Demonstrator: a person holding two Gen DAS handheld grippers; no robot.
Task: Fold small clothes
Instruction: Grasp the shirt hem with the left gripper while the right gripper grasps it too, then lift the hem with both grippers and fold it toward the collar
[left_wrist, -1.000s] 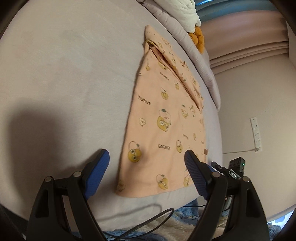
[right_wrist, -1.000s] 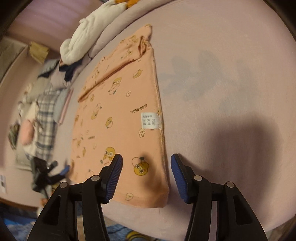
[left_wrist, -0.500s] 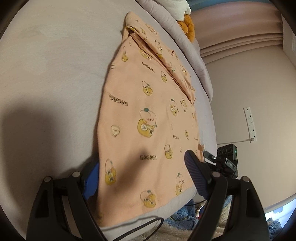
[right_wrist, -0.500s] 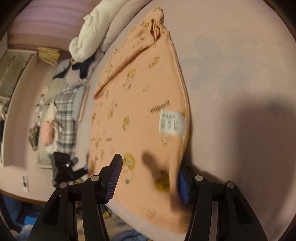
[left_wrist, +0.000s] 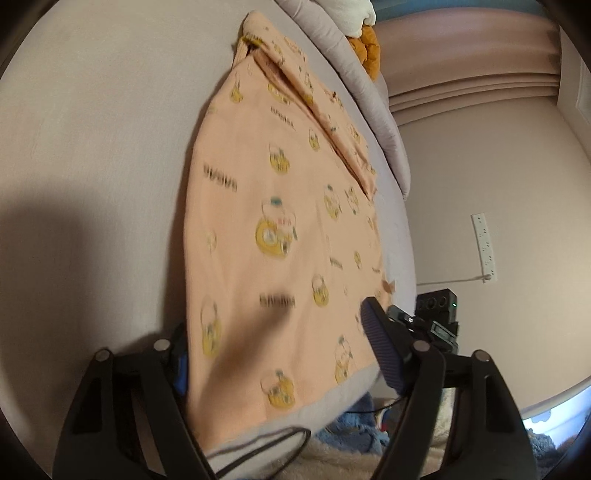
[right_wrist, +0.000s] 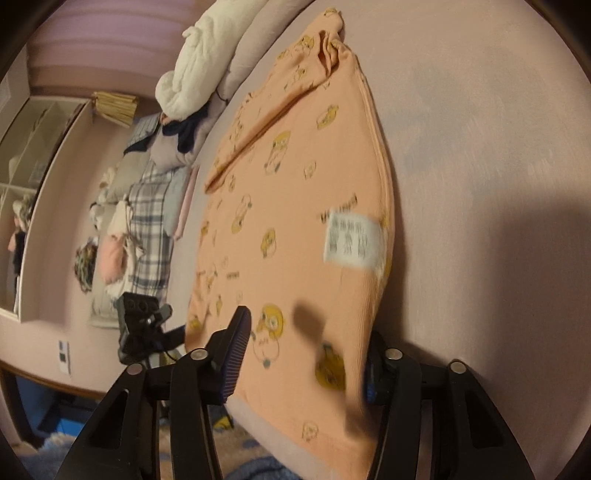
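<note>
**Tongs straddle the near edge of the peach garment on the bed**

Garment (left_wrist: 280, 229): a peach piece printed with yellow cartoon figures lies flat on the pale bed (left_wrist: 92, 129), running from the lower centre of the left wrist frame up to the top centre, where its far end is bunched. A folded strip of the same cloth crosses it diagonally toward the right. In the right wrist frame the garment (right_wrist: 295, 221) fills the middle, with a white care label (right_wrist: 351, 242) near its right edge.

The left tongs (left_wrist: 273, 354) are spread wide at the bottom of the frame; the left finger sits partly hidden behind the cloth edge, the right one stands over the cloth's lower right corner. The right tongs (right_wrist: 303, 358) are likewise spread, one finger over the cloth, the other hidden behind its right border. Whether either touches the fabric cannot be told through the blur.

A white quilt (right_wrist: 199, 62) lies at upper left.
</note>
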